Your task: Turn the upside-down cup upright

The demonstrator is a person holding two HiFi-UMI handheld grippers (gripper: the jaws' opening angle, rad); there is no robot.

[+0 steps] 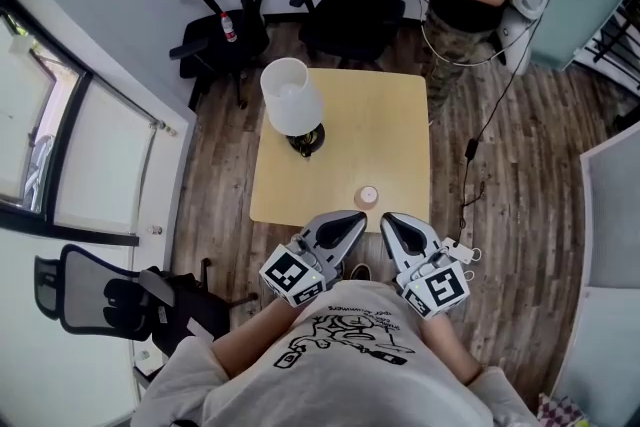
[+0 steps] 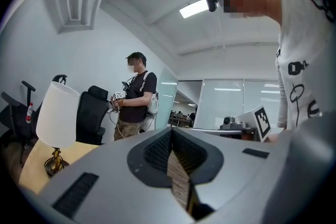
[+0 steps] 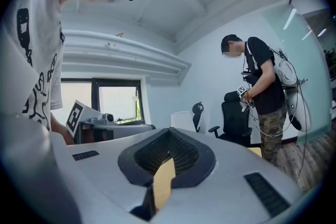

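Near the table [image 1: 400, 115] edge, my left claw [image 1: 352, 217] and right claw [image 1: 390, 220] sit closed and empty, so lunging in could just knock the cup [image 1: 368, 196] off.

Light: bright, even, from ceiling strip light [image 2: 194, 8] and window [image 3: 116, 104].
Shadows: soft, faint.
Distortion: strong fisheye bending, dark corners.
Focus: nearest foreground soft.

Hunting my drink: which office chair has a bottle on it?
The chair beyond the table's far-left corner: a bottle stands on its seat, none on the others.
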